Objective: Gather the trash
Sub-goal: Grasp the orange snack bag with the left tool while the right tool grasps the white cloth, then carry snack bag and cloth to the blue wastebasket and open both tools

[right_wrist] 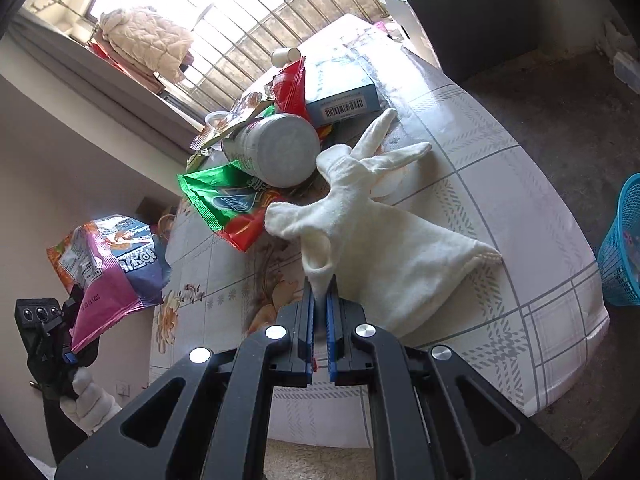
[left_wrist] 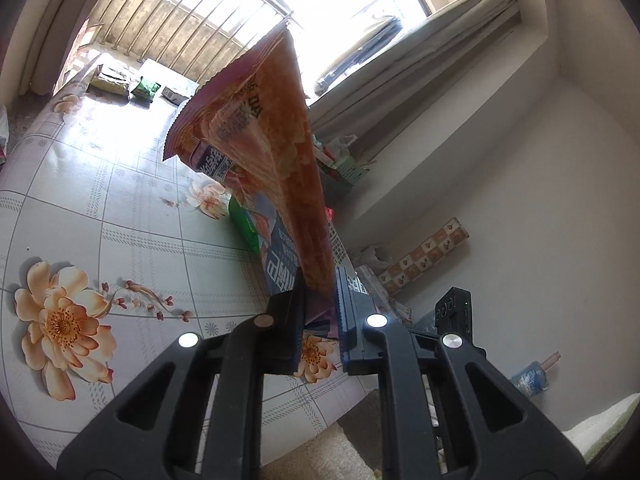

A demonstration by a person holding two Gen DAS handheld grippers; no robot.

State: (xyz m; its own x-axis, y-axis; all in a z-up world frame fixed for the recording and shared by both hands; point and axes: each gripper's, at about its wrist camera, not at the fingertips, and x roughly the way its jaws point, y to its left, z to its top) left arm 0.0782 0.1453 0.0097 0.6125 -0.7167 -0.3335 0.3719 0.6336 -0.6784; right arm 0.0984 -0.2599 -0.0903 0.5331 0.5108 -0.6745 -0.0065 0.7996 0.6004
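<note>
The left gripper (left_wrist: 320, 312) has its jaws pinched tight on the pink sealed edge of an orange-and-blue snack bag (left_wrist: 272, 152), which rises from the fingers toward 12 o'clock in the left wrist view, lifted off the floral tablecloth (left_wrist: 120, 208). In the right wrist view the same snack bag (right_wrist: 112, 264) hangs at 9 o'clock, off the table edge, with the left gripper (right_wrist: 76, 340) below it held by a white-gloved hand (right_wrist: 90, 400).

The right gripper (right_wrist: 320, 304) is closed nearly all the way on a corner of a white cloth (right_wrist: 380, 248); the cloth spreads from the fingers toward 1 o'clock and lies on the table (right_wrist: 540, 240). Past the cloth, toward 11 o'clock, a green-and-red wrapper (right_wrist: 228, 208) lies on the table, with a white canister (right_wrist: 276, 148) on its side touching it. Behind those, at 12 o'clock, are a red wrapper (right_wrist: 292, 88) and a blue box (right_wrist: 340, 88) with a barcode. A blue mesh basket (right_wrist: 622, 248) stands on the floor at 3 o'clock, apart from the table.
</note>
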